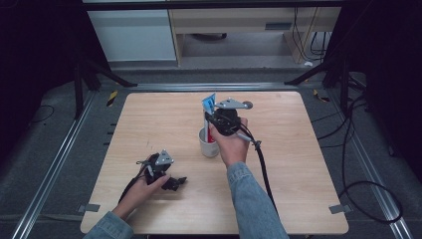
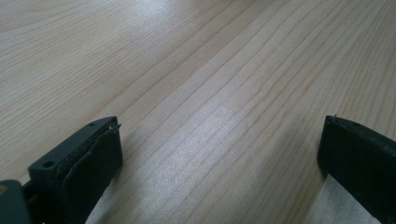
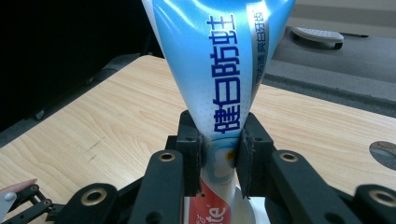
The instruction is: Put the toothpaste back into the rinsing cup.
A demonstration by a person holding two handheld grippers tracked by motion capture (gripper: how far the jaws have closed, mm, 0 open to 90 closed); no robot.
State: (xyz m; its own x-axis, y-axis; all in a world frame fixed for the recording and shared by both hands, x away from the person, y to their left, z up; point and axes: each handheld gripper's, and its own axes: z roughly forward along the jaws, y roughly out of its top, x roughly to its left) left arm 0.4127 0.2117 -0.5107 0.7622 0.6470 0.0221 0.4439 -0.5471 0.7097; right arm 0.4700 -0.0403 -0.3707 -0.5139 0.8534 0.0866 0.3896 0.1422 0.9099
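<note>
One upright toothpaste tube (image 3: pixel 219 79), crimped end up, clamped by right gripper (image 3: pixel 219 154).

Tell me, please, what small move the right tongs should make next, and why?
Probably lower, then open: the right tongs are shut on the blue-and-white toothpaste tube, held upright with its red lower end in the white cup, while the left tongs rest open on the table.

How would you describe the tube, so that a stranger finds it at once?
Look at the wooden table, near its middle, where a white cup stands. The tube rises from it, clamped by the right hand-held gripper. It is light blue with dark blue print and a red lower end.
</note>
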